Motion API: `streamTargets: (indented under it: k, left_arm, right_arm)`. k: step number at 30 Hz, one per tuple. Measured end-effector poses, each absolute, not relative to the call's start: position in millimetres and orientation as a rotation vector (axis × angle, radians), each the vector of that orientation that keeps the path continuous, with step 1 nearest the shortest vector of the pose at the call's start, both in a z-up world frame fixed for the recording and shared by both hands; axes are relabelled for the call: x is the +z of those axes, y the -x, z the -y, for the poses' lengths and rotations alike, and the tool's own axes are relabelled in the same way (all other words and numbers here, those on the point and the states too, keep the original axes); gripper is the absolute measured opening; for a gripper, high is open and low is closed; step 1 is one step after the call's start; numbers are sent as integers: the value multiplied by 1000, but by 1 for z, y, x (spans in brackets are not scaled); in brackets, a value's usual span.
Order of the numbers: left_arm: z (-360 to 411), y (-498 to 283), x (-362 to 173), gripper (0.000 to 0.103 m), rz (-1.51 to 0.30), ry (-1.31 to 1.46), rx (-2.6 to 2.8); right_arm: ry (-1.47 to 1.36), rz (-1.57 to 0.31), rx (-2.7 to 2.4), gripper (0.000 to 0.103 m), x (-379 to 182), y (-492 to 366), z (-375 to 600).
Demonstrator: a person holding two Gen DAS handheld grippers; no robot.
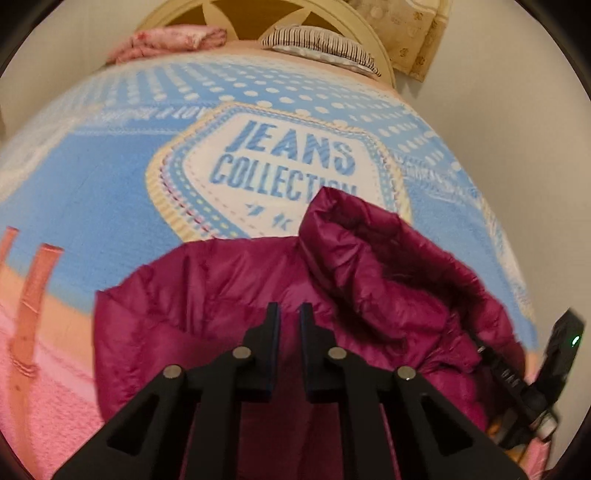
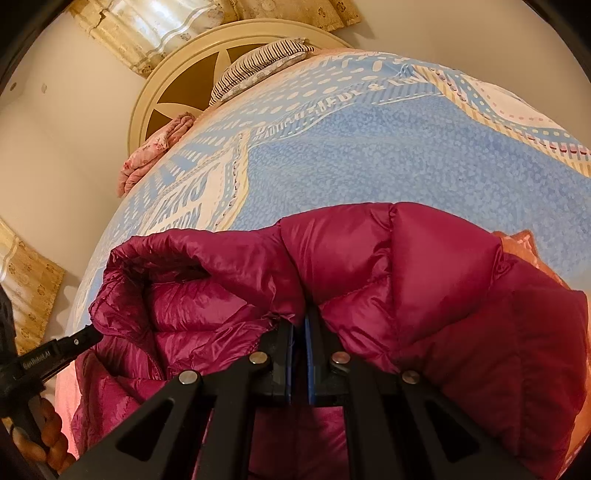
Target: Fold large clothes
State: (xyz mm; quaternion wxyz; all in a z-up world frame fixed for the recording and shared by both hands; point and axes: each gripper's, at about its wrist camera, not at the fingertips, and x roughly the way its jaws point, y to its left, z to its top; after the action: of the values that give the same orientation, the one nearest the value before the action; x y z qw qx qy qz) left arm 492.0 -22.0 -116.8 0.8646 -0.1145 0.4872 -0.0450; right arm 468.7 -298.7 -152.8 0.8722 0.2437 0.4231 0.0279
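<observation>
So the bed (image 1: 110, 192) takes up pretty much everything, covered by a blue blanket (image 2: 369, 166) with white dots and a big white badge that reads JEANS COLLECTION, and there's a pink strip of blanket along the near edge. Behind it sits a cream round headboard (image 2: 147, 96) with a star-shaped cutout, plus yellowish patterned curtains (image 2: 122, 33) on the wall.

The magenta puffer jacket (image 1: 229, 288) lies on the near part of the bed, over the blue blanket and just touching the bottom of the badge. It's bunched up, with one part (hood or a sleeve opening, can't tell which) puffed up and gaping open on one side.

Up by the headboard there's a striped pillow (image 1: 317, 42) and a folded pink floral cloth (image 1: 173, 38) next to it, well apart from the jacket.

The left gripper (image 1: 289, 314) sits low over the jacket with its jaws drawn nearly together, only a thin gap left. Whether any fabric is caught between the tips I can't tell, the view is a bit blurry.

The right gripper (image 2: 299, 328) has its jaws narrow too, and here the jacket fabric bunches right into the tips, so it's pinching a fold of the jacket near the rim of that opening
</observation>
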Motion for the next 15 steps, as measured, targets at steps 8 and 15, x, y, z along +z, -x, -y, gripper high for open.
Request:
streamTargets:
  k: [8,15]
  left_arm:
    - [55,-515,-95,86,-939,155,-139]
    - [65,-529,-104,86,-1018,234,-205]
  right_arm:
    - [-511,-875,59,3,-154,-467,298]
    - [-527,-865,71,3,-155,-466,301]
